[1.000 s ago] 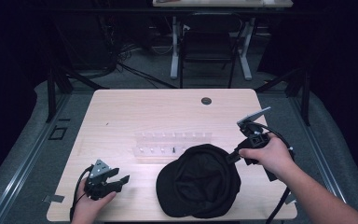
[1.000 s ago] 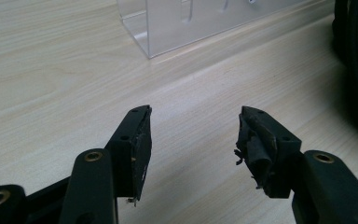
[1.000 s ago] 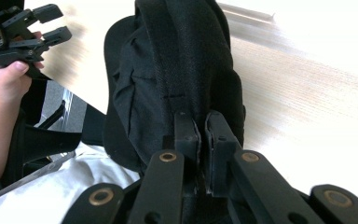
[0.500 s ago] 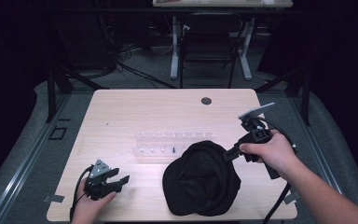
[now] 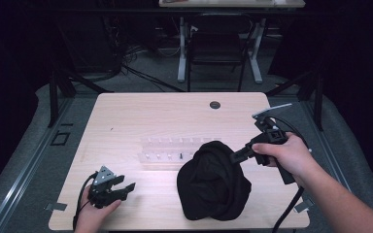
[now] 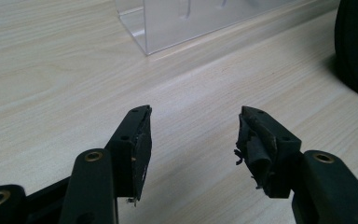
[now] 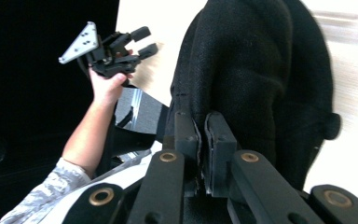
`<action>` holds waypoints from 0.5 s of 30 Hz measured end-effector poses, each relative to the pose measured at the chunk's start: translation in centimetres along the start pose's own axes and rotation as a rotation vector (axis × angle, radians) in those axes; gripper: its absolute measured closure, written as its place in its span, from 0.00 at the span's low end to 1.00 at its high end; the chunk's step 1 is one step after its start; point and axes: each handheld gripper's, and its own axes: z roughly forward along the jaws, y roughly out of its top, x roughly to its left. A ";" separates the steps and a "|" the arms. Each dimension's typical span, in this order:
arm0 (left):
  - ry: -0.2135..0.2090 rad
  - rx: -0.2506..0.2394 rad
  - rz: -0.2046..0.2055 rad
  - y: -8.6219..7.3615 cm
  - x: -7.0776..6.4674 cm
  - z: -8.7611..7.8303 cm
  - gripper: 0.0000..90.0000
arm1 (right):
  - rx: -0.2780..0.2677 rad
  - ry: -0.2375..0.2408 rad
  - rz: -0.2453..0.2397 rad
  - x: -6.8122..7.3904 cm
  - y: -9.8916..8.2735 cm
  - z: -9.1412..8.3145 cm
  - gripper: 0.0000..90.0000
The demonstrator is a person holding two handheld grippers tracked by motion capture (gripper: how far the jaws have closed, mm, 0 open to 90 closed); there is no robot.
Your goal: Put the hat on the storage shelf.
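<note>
The right tongs (image 5: 235,156) are closed on the edge of the black cap (image 5: 213,187); in the right gripper view the jaws stand pressed together with a fold of the fabric pinched between them. The cap hangs from that grip and bunches downward, its lower part resting on the worktop (image 5: 141,116) directly below and ahead of the right tongs. The lift therefore appears started but not completed: the fabric is gathered and raised on the gripped side only.

The left tongs (image 5: 121,188) are open and hold nothing. In the left gripper view the jaws stand apart just above bare wood, with the cap's edge at the far right, well ahead of them. The clear plastic rack (image 5: 175,149) lies beyond the left tongs and just behind the cap, apart from both tongs.

Judged from this state, the grasp is done; carrying the cap clear, or placing it on or near the rack, remains. The left tongs have not yet engaged.
</note>
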 end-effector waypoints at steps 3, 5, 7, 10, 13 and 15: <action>-0.001 0.001 -0.001 0.0 0.0 0.0 0.49 | -0.016 0.021 0.007 0.4 -0.1 -0.4 0.95; -0.001 0.001 -0.001 0.0 0.0 0.0 0.49 | -0.023 0.024 0.012 0.6 -0.1 -0.5 0.95; -0.002 0.001 -0.001 0.0 0.0 0.0 0.49 | -0.032 0.026 -0.002 0.8 0.0 -1.0 0.95; -0.003 0.004 -0.001 0.0 0.0 0.0 0.49 | -0.035 0.025 -0.015 1.0 0.0 -1.4 0.95; 0.000 0.009 -0.001 0.0 0.0 0.0 0.49 | -0.066 0.039 -0.007 1.1 0.1 -2.4 0.95; -0.001 0.008 -0.001 0.0 0.0 0.0 0.50 | -0.084 0.048 0.000 1.1 0.1 -3.0 0.95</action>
